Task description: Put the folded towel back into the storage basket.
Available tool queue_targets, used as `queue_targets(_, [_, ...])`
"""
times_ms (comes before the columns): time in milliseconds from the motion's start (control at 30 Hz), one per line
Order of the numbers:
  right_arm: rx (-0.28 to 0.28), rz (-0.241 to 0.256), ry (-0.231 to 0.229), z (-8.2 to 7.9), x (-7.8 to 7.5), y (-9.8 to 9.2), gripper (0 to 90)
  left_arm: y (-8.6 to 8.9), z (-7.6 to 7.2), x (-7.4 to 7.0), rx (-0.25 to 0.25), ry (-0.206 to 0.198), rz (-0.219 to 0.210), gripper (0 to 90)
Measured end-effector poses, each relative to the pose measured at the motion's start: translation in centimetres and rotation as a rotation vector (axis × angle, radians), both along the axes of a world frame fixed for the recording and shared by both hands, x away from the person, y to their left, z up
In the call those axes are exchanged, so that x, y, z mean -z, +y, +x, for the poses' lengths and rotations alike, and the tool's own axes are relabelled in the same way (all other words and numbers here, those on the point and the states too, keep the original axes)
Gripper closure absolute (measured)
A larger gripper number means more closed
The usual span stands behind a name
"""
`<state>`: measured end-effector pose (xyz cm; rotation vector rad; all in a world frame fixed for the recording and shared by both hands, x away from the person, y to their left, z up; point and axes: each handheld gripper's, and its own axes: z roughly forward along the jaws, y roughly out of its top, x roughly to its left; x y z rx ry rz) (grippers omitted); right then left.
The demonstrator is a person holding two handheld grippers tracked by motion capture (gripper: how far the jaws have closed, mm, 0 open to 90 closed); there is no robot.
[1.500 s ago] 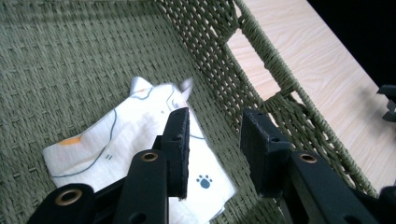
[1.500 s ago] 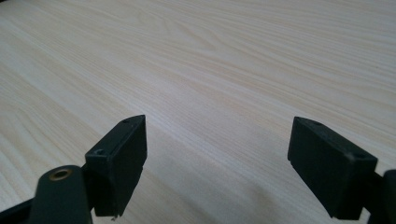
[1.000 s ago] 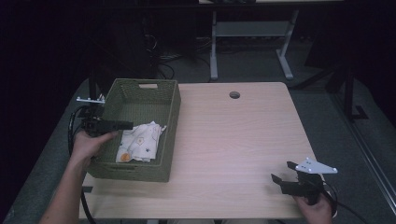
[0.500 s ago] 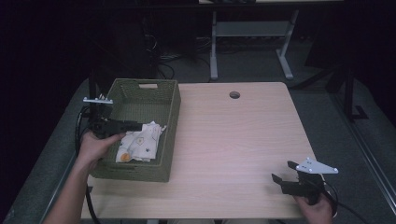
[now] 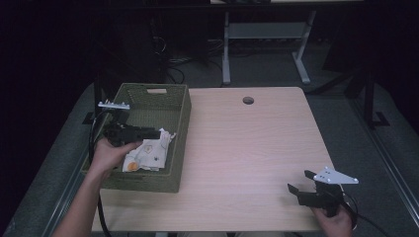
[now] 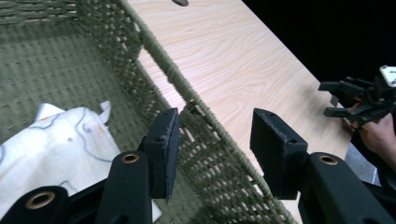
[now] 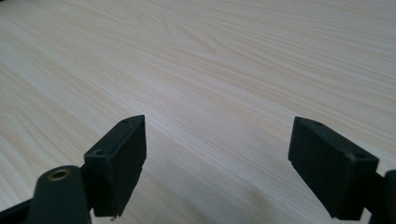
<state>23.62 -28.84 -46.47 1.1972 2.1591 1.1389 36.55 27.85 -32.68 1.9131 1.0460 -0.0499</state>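
A green woven basket (image 5: 180,116) stands on the left part of the wooden table (image 5: 247,148). Inside it lies a crumpled white cloth (image 5: 148,154) with an orange patch; the same cloth (image 6: 56,149) lies below my jaws in the left gripper view. My left gripper (image 5: 157,133) hovers over the basket's middle, open, with nothing between its jaws (image 6: 215,144). The basket's right wall (image 6: 205,144) runs under them. My right gripper (image 5: 300,181) rests low near the table's front right corner, open and empty (image 7: 217,163), over bare wood.
A round cable hole (image 5: 248,100) sits near the table's far edge. Beyond the table stands a metal desk frame (image 5: 264,34) on dark floor. A black cable (image 5: 96,143) trails from the left gripper along the basket's left side.
My left gripper has moved away from me and slightly right, over the basket's interior. The right gripper has stayed put.
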Motion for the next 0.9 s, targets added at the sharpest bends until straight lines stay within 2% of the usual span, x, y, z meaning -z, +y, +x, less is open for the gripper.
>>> queue_targets(233, [0.006, 0.003, -0.003, -0.1, -0.1, -0.1, 18.4, -1.2, -0.2, -0.2, 0.006, -0.006, -0.01, 49.2])
queue_targets(900, [0.002, 0.013, -0.02, -0.3, -0.4, -0.4, 18.3, -5.9, 0.0, -0.6, 0.067, -0.011, 0.005, 46.5])
